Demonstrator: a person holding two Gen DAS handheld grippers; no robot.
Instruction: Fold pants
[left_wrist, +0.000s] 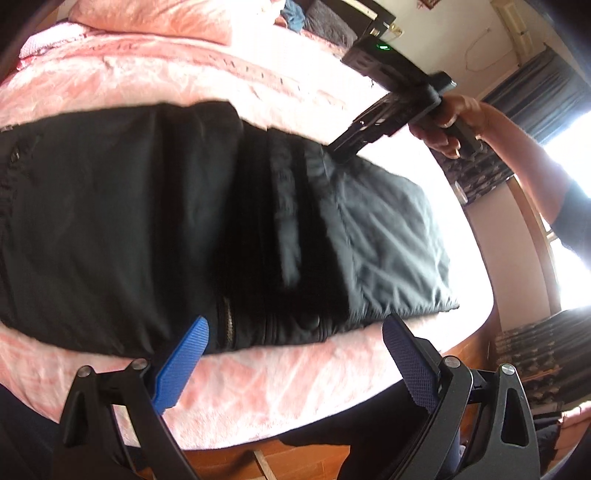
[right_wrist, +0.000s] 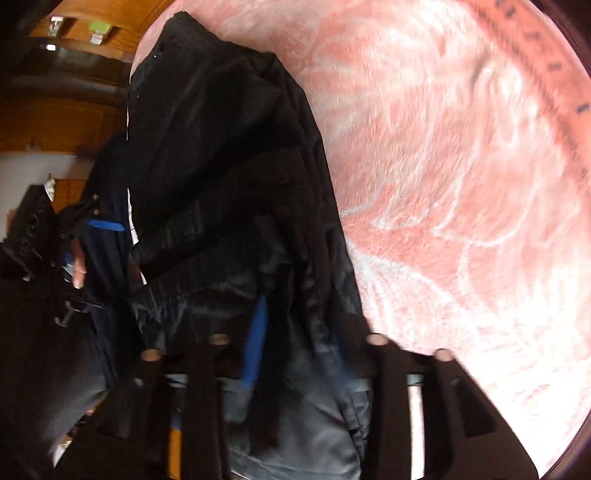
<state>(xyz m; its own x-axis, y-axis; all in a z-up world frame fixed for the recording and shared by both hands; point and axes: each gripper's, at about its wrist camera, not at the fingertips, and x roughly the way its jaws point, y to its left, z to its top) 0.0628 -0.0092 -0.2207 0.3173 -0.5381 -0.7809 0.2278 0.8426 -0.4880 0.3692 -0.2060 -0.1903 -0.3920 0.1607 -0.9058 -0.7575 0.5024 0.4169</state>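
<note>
A home bedroom: a bed with a fluffy pink blanket (left_wrist: 258, 387) and a matching pillow (left_wrist: 155, 18) at the far end, a curtained window (left_wrist: 576, 144) bright at the right, and a wooden floor (left_wrist: 258, 461) beside the bed.

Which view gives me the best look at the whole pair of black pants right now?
The left wrist view: the black pants lie folded across the pink fuzzy blanket, outline nearly complete. The right wrist view shows only blurred, bunched fabric filling its near field.
</note>
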